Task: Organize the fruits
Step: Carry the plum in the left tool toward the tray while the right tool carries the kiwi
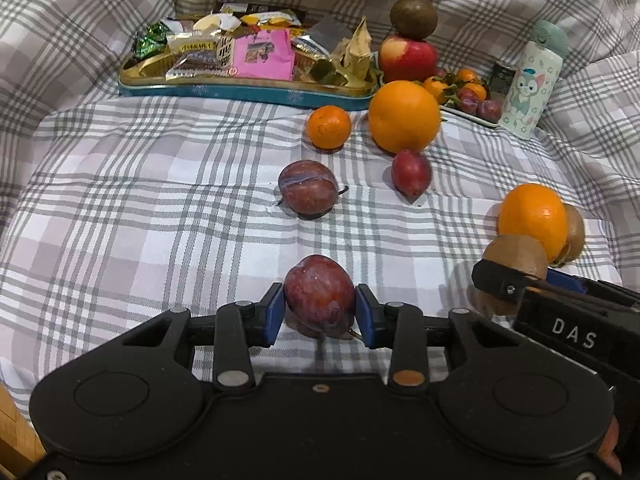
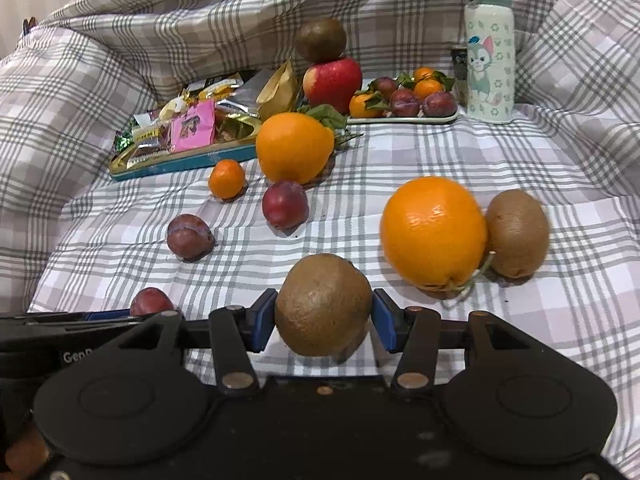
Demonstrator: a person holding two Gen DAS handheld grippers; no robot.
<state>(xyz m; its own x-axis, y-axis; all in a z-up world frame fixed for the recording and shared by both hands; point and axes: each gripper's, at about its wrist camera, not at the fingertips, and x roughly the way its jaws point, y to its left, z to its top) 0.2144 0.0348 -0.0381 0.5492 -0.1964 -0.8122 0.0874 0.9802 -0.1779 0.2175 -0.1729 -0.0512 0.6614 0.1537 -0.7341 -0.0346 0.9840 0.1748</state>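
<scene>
Two tools worked side by side over a bed covered in soft grey-and-white plaid cloth (image 1: 160, 184). Nearest in the left wrist view, the left tool (image 1: 320, 314) had its blue pads pressed on both sides of a smooth, dusky red plum (image 1: 320, 296), round and slightly taller than wide. In the right wrist view, the right tool (image 2: 324, 320) clamped a fuzzy brown kiwi (image 2: 323, 304) between its pads, the fruit's long axis lying roughly across the jaws.

Just beyond the kiwi sat a glossy, dimpled orange (image 2: 434, 232) touching a second kiwi (image 2: 517, 234), which stood with its long axis near upright. To the left lay another plum (image 2: 190, 237) with a bluish bloom, and further on a redder plum (image 2: 285, 205), a small mandarin (image 2: 227, 179) and a large orange (image 2: 294, 148).

Farther back, a shallow metal tin (image 2: 184, 162) with a gold rim and teal wall held crinkled foil and paper sweet wrappers. Beside it a shiny red apple (image 2: 333, 82) carried a dark kiwi (image 2: 321, 39) balanced on top. A pale tray (image 2: 402, 120) held leafy mandarins and plums, and a cylindrical cat-printed bottle (image 2: 489, 60) stood upright just beside it.
</scene>
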